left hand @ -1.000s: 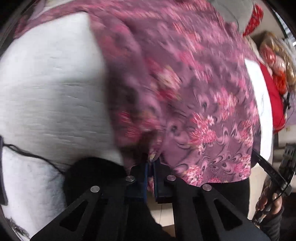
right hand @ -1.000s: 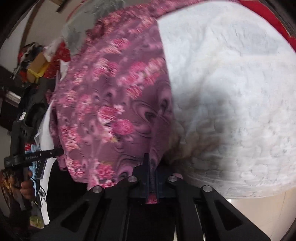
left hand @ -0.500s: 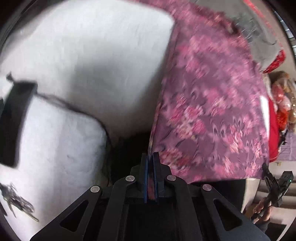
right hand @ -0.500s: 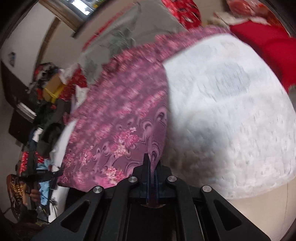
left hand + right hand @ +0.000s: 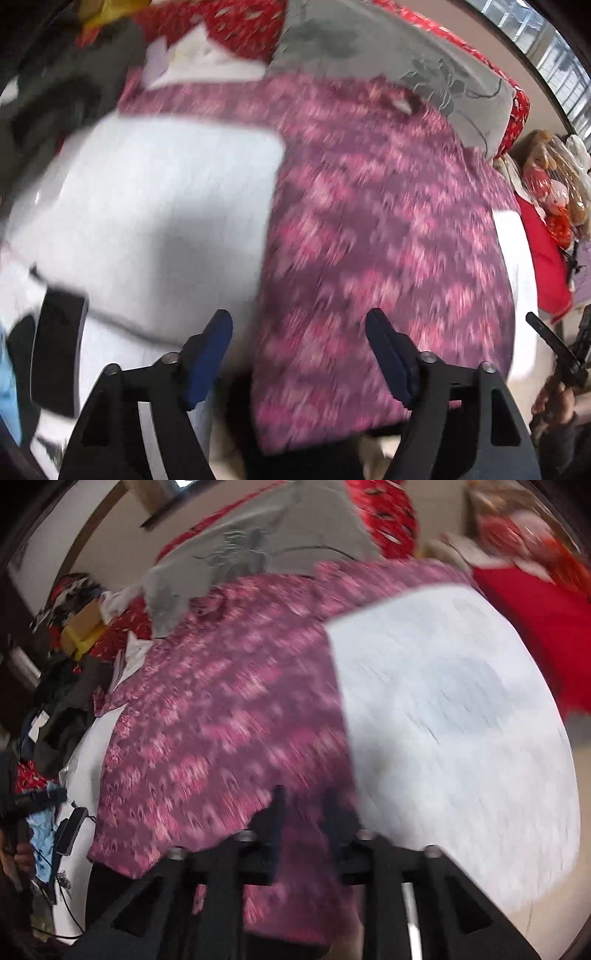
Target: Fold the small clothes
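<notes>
A purple garment with pink flowers (image 5: 373, 236) lies spread flat on a white quilted surface (image 5: 155, 206); it also shows in the right wrist view (image 5: 229, 731). My left gripper (image 5: 298, 332) is open wide and empty, just above the garment's near left edge. My right gripper (image 5: 303, 805) is open with a narrower gap, above the garment's near right edge, holding nothing. Both views are blurred by motion.
A grey cloth (image 5: 373, 48) and red bedding (image 5: 535, 627) lie beyond the garment. Dark clothes and a box (image 5: 77, 627) are piled at the left. A black phone-like object (image 5: 55, 350) lies on the white surface (image 5: 461, 720) near my left gripper.
Both grippers were shut on the garment's edge and have let go and opened. The garment now lies flat, and both grippers have pulled back and up.
</notes>
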